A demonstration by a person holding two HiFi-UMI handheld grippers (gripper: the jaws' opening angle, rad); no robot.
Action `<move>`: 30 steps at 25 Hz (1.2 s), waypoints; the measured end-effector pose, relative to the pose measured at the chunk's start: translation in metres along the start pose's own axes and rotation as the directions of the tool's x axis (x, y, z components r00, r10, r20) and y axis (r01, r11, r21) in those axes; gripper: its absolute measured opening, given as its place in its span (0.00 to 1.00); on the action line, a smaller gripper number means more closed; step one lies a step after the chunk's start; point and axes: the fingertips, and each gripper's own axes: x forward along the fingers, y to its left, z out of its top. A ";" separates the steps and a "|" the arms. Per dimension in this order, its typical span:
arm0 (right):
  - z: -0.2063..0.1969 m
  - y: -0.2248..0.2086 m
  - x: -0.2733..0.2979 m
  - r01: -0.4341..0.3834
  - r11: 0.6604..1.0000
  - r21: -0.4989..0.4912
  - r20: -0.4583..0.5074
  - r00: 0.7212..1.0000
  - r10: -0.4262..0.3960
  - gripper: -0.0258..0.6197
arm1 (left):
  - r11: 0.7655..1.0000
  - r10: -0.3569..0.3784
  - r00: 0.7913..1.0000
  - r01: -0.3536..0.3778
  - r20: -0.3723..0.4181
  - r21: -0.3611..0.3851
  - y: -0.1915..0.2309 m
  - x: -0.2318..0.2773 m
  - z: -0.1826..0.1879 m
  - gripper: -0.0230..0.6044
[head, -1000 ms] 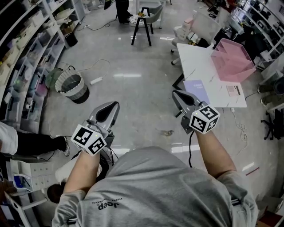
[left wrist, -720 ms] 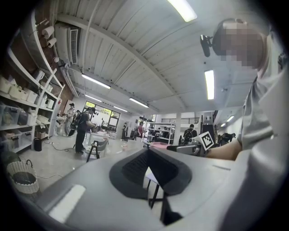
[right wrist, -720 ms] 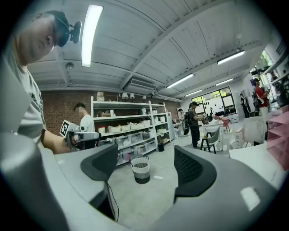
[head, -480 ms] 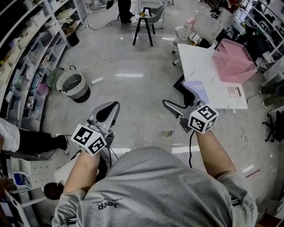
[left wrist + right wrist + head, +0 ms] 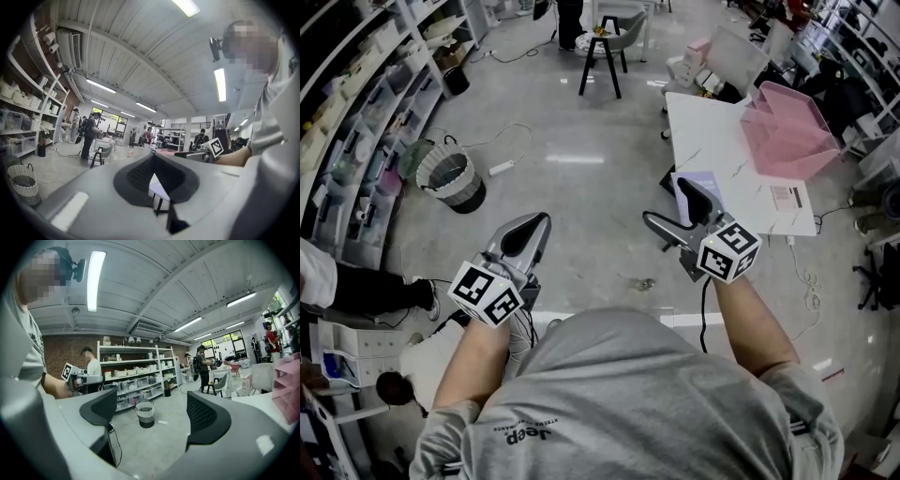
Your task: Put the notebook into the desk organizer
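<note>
The lavender notebook [image 5: 713, 190] lies at the near edge of a white table [image 5: 712, 141], partly hidden behind my right gripper's far jaw. The pink desk organizer [image 5: 787, 127] stands on the table's far right; its edge [image 5: 287, 390] shows in the right gripper view. My right gripper [image 5: 677, 212] hangs above the floor just short of the table. Its jaws have just been opening and now stand wide apart with nothing between them. My left gripper [image 5: 521, 240] is held level over the floor to the left, shut and empty.
A wicker waste basket [image 5: 450, 183] stands on the floor at the left, near long storage shelves [image 5: 356, 122]. A black stool [image 5: 600, 56] stands beyond the table. A printed sheet [image 5: 787, 199] lies on the table by the notebook. Other people stand in the background.
My right gripper's jaws have gone from shut to wide open. The table and notebook have drawn nearer to the right gripper. The left gripper stays shut.
</note>
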 end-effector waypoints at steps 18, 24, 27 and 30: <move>0.010 -0.073 0.075 0.028 1.000 0.012 0.006 1.000 -0.028 0.72 | 0.999 -0.041 0.999 0.041 -0.007 -0.014 0.084 0.072 -0.002 0.12; 0.024 -0.123 0.191 0.088 0.996 0.003 0.028 0.996 -0.088 0.72 | 0.990 -0.142 0.990 0.142 -0.019 0.014 0.209 0.136 0.011 0.12; 0.036 -0.148 0.248 0.126 0.992 0.023 0.035 0.991 -0.126 0.72 | 0.982 -0.188 0.982 0.189 -0.032 0.021 0.270 0.173 0.032 0.12; 0.048 -0.175 0.292 0.156 0.987 0.035 0.046 0.986 -0.158 0.72 | 0.972 -0.230 0.972 0.232 -0.047 0.047 0.317 0.207 0.050 0.12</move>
